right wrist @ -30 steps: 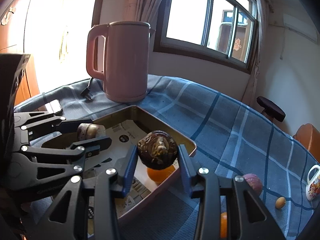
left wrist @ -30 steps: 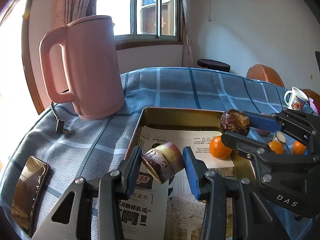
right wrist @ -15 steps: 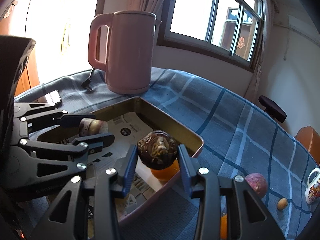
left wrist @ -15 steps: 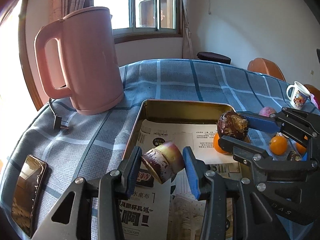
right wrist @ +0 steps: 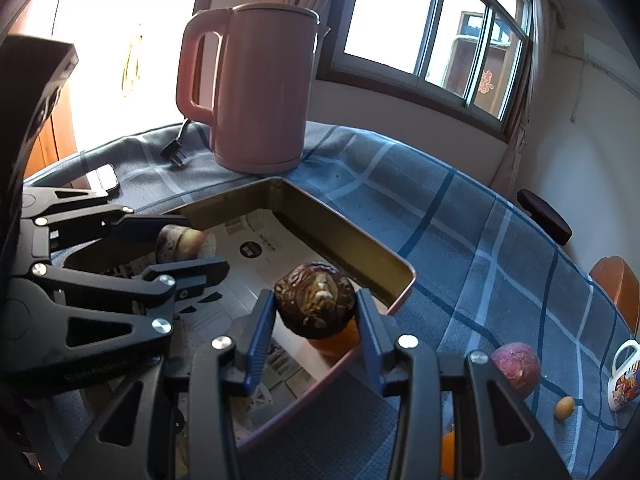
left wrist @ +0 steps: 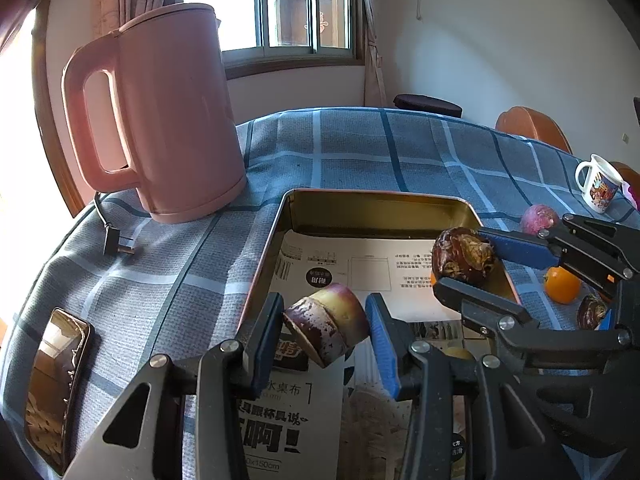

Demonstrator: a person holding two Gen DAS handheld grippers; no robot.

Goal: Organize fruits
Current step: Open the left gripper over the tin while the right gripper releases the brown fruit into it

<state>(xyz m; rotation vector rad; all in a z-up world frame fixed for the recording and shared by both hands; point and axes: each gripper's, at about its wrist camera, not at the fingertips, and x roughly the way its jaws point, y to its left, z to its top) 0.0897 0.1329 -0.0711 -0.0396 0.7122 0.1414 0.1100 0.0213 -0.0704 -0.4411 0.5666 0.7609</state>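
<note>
Both gripped fruits lower, perhaps, over tray [left wrist: 376, 208]; each between jaws.

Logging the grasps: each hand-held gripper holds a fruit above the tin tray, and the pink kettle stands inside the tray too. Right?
Not quite. The pink kettle stands on the blue checked tablecloth beyond the tin tray, as the left wrist view shows. The left hand-held gripper and right hand-held gripper do each hold a fruit above the tray.
</note>
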